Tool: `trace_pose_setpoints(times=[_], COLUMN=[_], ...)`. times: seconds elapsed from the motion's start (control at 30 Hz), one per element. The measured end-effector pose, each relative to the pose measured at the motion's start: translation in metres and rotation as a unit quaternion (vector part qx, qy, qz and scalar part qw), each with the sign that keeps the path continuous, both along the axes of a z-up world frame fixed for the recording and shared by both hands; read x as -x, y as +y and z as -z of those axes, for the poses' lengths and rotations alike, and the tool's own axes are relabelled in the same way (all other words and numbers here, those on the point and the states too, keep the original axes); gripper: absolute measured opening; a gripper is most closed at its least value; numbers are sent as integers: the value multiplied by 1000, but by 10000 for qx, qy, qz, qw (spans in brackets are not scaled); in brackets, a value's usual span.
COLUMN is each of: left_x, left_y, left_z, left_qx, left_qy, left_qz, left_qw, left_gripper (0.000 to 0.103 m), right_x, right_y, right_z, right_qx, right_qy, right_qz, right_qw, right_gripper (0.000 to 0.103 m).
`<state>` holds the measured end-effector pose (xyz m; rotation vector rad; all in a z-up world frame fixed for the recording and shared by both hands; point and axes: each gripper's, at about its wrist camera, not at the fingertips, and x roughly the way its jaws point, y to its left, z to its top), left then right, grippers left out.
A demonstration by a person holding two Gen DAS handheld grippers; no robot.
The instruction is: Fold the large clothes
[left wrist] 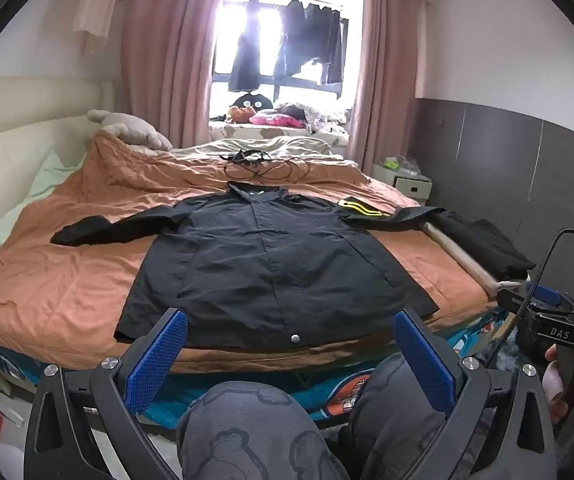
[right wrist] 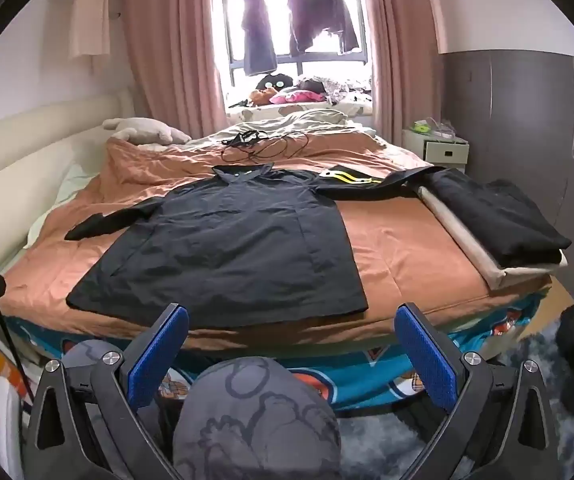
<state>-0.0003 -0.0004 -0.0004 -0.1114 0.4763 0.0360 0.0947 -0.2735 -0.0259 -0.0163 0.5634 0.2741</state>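
A black jacket [left wrist: 271, 256] lies flat, front up, on the orange cover [left wrist: 59, 280] of the bed, its collar to the far side and its hem at the near edge. Both sleeves are spread out; the right one reaches to a folded dark pile [right wrist: 499, 216] at the right edge of the bed. The left gripper [left wrist: 291, 344] and the right gripper [right wrist: 291, 340] are both wide open and hold nothing. They hang before the near bed edge, above the person's knees [left wrist: 247, 432]. Black cables [left wrist: 263, 168] lie beyond the collar.
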Motion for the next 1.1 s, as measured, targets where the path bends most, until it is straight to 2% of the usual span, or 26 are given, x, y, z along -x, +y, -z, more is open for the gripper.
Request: trace_pose_setpoints(times=[0.2, 0.23, 0.4, 1.1], left_x=[0, 4, 11, 28], left_y=[-2, -5, -1, -21], left_z=[2, -5, -5, -16], left_qx=[28, 56, 100, -131], left_qy=[26, -34, -92, -190], left_qz=[-75, 72, 106, 222], left_qw=[10000, 10000, 9999, 9995], left_gripper=[103, 103, 103, 103], right_x=[5, 5, 11, 29], right_y=[1, 2, -1, -17], right_z=[0, 0, -5, -13], right_qx=[-17, -14, -77, -221], right_qy=[-9, -11, -125, -244], right_qz=[13, 13, 112, 246], right_qw=[10000, 10000, 9998, 9992], right_gripper=[103, 103, 103, 103])
